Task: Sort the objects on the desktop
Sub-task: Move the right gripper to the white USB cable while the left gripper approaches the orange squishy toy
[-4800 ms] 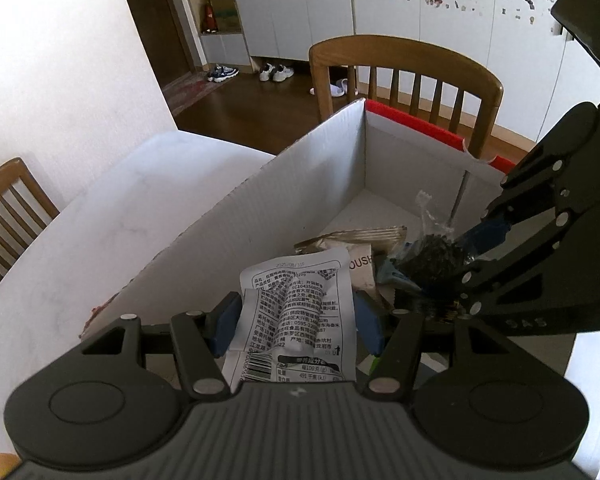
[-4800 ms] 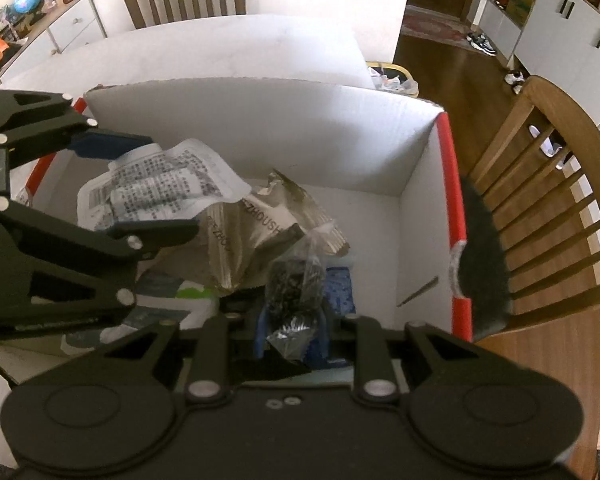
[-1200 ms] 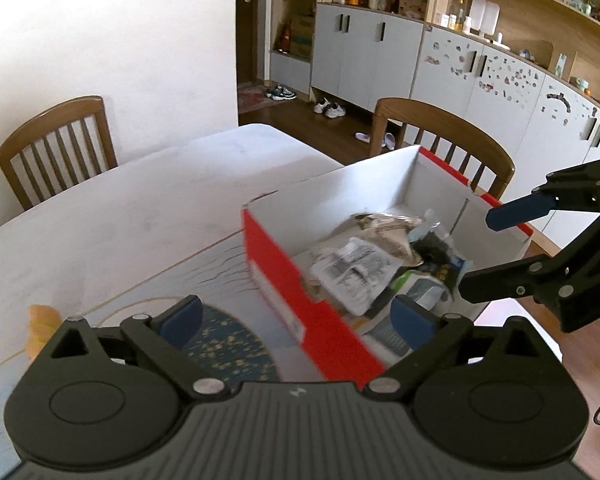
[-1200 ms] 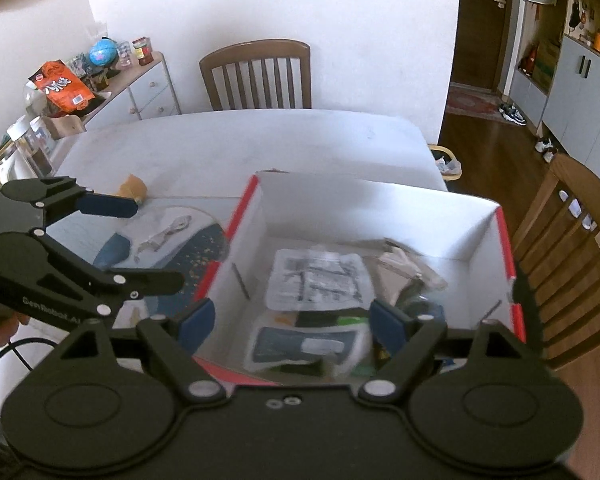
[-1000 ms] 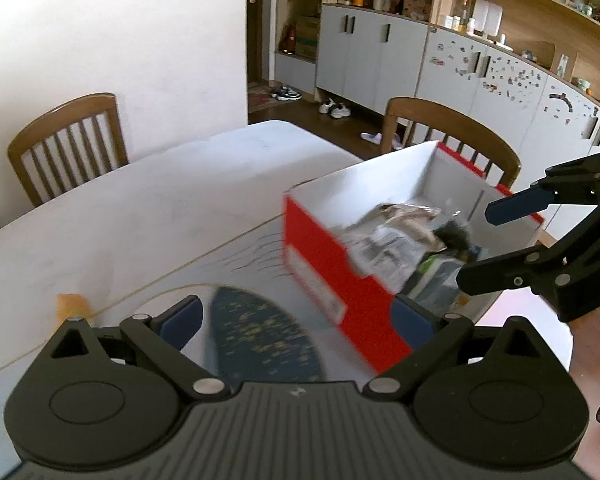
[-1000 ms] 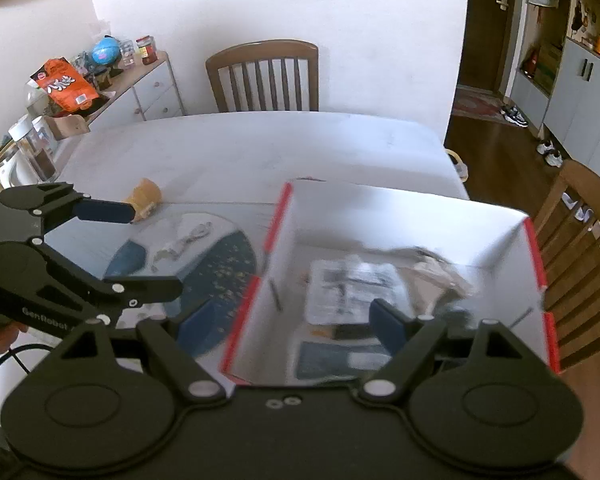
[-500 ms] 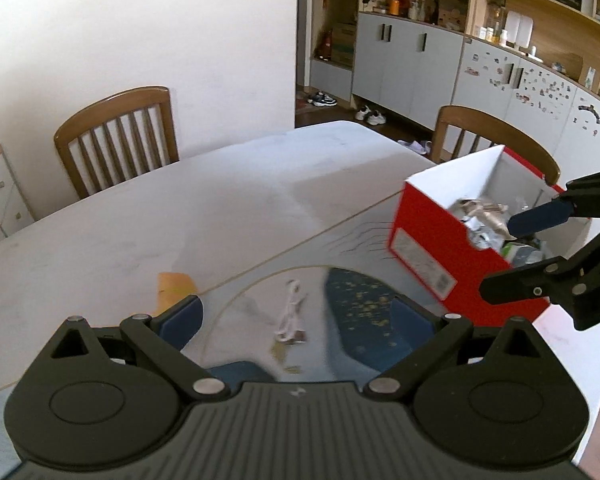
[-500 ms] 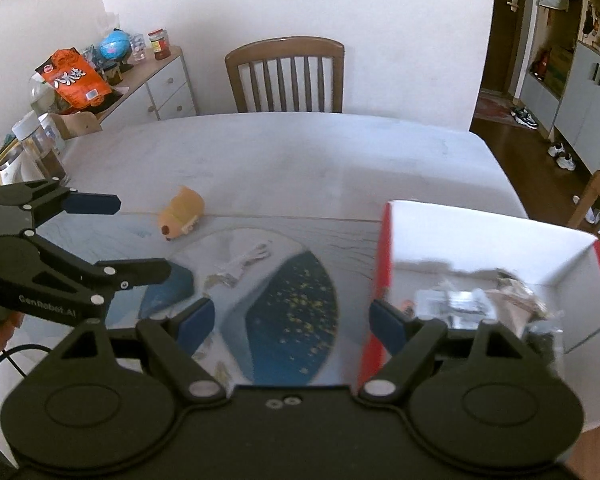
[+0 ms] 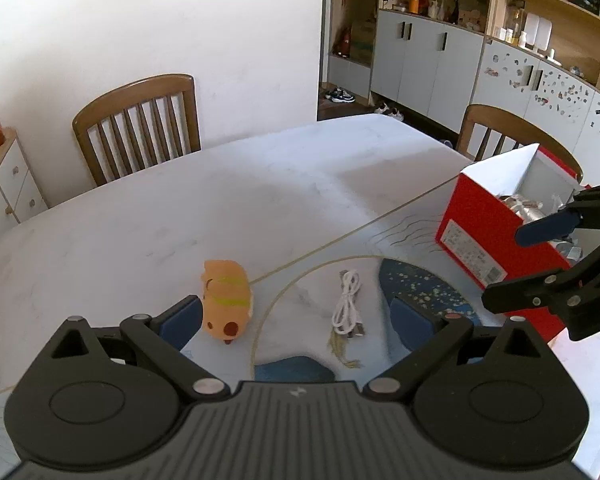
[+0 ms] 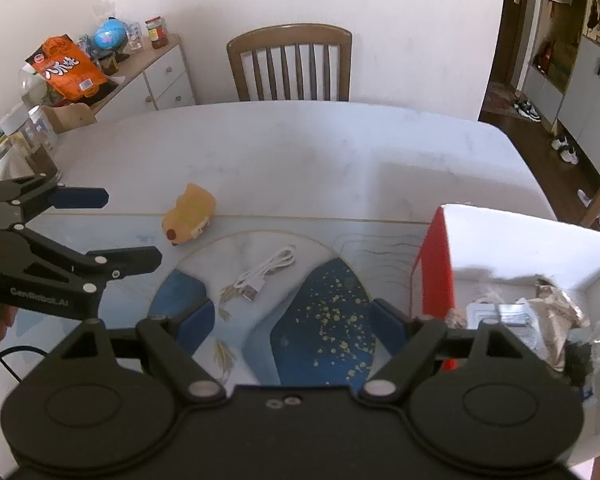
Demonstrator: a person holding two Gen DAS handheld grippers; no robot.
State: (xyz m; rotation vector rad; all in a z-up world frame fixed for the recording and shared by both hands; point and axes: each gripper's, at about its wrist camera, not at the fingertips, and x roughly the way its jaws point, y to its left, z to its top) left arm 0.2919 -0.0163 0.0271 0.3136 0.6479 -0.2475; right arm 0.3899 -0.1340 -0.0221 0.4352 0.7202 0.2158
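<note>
An orange plush toy lies on the white table at the edge of a blue patterned mat. On the mat beside it is a coiled white USB cable. My left gripper hovers open over both, its left pad close to the toy. The right gripper is open and empty above the mat, with the cable and the toy ahead of it. A red box with several packets inside stands at the right.
A wooden chair stands at the table's far side, and another chair behind the box. A sideboard at the left carries an orange snack bag, jars and a globe. A cable hangs off the table's near-left edge.
Both grippers held packets over the box, then let them go inside. They have since swung left away from the box. The toy and the cable have come into view and the box sits at the right.
</note>
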